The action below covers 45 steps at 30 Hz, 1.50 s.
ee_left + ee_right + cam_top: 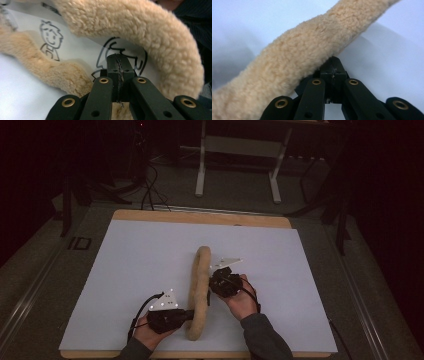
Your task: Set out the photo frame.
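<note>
No words, brands or numbers are showing anywhere that can be read. The nearest things to signs are 2 black line drawings of cartoon figures, which are sitting on the white inner face of the fleecy tan ring in the left gripper view; 1 is smiling with tufted hair, the other is lying partly hidden behind closed black jaws.

white sheet, wooden table, desk frame
</note>
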### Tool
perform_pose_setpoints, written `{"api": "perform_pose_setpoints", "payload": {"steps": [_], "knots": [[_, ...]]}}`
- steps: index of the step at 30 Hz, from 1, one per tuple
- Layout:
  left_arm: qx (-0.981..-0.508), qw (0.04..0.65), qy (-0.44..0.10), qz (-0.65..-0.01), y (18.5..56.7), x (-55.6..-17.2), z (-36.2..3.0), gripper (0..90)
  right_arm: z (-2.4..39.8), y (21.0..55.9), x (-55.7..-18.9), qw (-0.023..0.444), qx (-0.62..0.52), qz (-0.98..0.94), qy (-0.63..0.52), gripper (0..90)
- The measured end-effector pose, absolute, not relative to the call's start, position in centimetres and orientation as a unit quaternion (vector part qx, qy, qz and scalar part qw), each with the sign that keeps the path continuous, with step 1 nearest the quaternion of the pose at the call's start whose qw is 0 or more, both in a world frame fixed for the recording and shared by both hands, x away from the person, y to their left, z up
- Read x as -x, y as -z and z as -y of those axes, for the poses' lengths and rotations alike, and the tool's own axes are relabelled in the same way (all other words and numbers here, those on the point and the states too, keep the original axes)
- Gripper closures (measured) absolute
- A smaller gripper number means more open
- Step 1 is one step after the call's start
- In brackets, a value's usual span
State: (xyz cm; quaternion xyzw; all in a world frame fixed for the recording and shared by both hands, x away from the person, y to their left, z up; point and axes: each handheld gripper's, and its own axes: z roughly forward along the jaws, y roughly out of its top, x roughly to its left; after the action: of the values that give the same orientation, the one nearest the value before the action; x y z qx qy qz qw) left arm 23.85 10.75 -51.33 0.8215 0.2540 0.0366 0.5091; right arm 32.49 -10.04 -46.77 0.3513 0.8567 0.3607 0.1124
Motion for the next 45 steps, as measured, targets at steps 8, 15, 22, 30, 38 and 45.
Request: {"api": "perform_pose_setpoints", "payload": {"steps": [8, 15, 22, 30, 38, 45], "knots": [[-0.824, 0.507, -0.038, -0.249, 51.5, -23.7, -10.1, 90.0, 9.5, 46.5, -32.6, 0.110, -0.350, -0.860, -0.355, 90.0], [-0.823, 0.507, -0.046, -0.250, 51.5, -23.7, -9.5, 90.0, 9.2, 46.4, -32.9, 0.108, -0.341, -0.866, -0.350, 90.0], [-0.822, 0.508, -0.051, -0.252, 51.6, -23.6, -9.0, 90.0, 8.9, 46.3, -32.9, 0.107, -0.334, -0.871, -0.344, 90.0], [-0.821, 0.509, -0.058, -0.253, 51.6, -23.6, -8.7, 90.0, 8.7, 46.2, -32.9, 0.103, -0.326, -0.877, -0.337, 90.0], [-0.819, 0.509, -0.068, -0.255, 51.6, -23.5, -8.4, 90.0, 8.1, 46.1, -32.7, 0.097, -0.310, -0.885, -0.334, 90.0], [-0.822, 0.502, -0.073, -0.259, 51.8, -23.6, -7.9, 90.0, 8.5, 46.1, -32.8, 0.099, -0.318, -0.881, -0.337, 90.0]]}}
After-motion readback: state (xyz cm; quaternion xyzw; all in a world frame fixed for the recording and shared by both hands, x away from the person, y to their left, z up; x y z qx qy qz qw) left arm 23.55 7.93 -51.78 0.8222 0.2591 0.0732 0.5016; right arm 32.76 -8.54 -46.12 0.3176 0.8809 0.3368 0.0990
